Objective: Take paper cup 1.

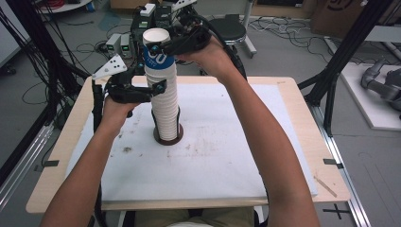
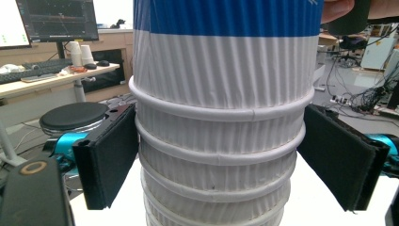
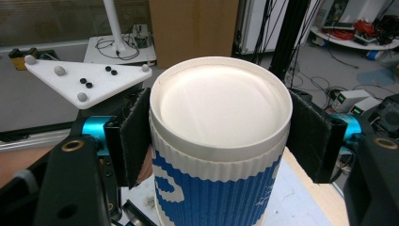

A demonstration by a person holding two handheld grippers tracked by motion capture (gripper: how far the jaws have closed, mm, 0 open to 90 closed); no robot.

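A tall stack of upside-down white ribbed paper cups (image 1: pixel 166 106) stands on a brown disc (image 1: pixel 169 140) on the white mat (image 1: pixel 222 161). The top cup (image 1: pixel 157 56) is blue and white. My left gripper (image 1: pixel 162 90) holds the stack high up, just below the blue cup. Its pads (image 2: pixel 110 160) press on the white cups (image 2: pixel 219 155) from both sides. My right gripper (image 1: pixel 158 47) is shut on the blue cup (image 3: pixel 219 113) near its upturned base, one pad (image 3: pixel 136 136) on each side. The right hand's fingers reach over the stack.
The mat covers most of a light wooden table (image 1: pixel 312 123). Black frame posts (image 1: pixel 350 42) rise at the back right and back left. A black stool (image 1: pixel 228 28), boxes of electronics (image 1: pixel 120 45) and cables lie on the floor behind the table.
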